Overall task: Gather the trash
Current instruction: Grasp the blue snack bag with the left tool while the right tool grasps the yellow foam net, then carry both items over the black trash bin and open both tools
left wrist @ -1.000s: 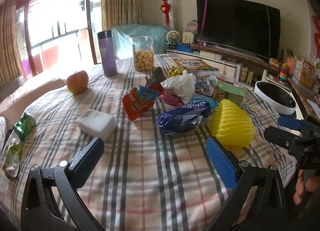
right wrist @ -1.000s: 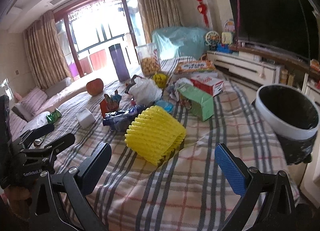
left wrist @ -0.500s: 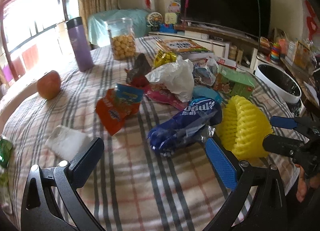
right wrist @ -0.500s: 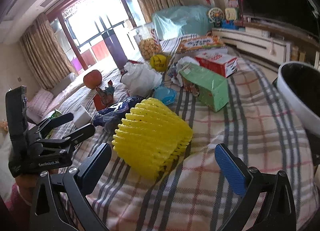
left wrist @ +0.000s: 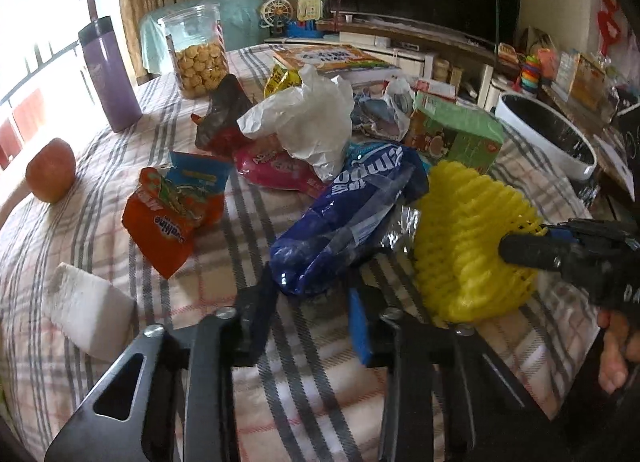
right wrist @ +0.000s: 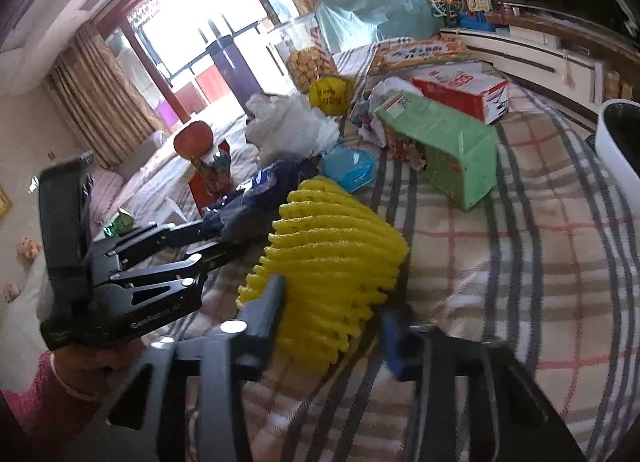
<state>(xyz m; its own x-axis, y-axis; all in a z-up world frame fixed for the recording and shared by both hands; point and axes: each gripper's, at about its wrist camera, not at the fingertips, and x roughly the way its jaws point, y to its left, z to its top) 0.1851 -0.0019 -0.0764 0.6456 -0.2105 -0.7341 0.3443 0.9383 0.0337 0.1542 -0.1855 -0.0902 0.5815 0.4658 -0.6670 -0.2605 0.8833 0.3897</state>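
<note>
The left claw (left wrist: 316, 318) is closing on the near end of the blue wrapper (left wrist: 352, 213), whose tip sits between its pads, though contact is hard to make out; the right claw (right wrist: 332, 326) is closing around the yellow foam net (right wrist: 332, 258), pads at its sides; both lie on the plaid counter (right wrist: 520, 262); at 2 o'clock the white bin (left wrist: 548, 137) is cut off, its inside dark; at 11 o'clock a clear jar (left wrist: 198, 49) holds biscuits.
</note>
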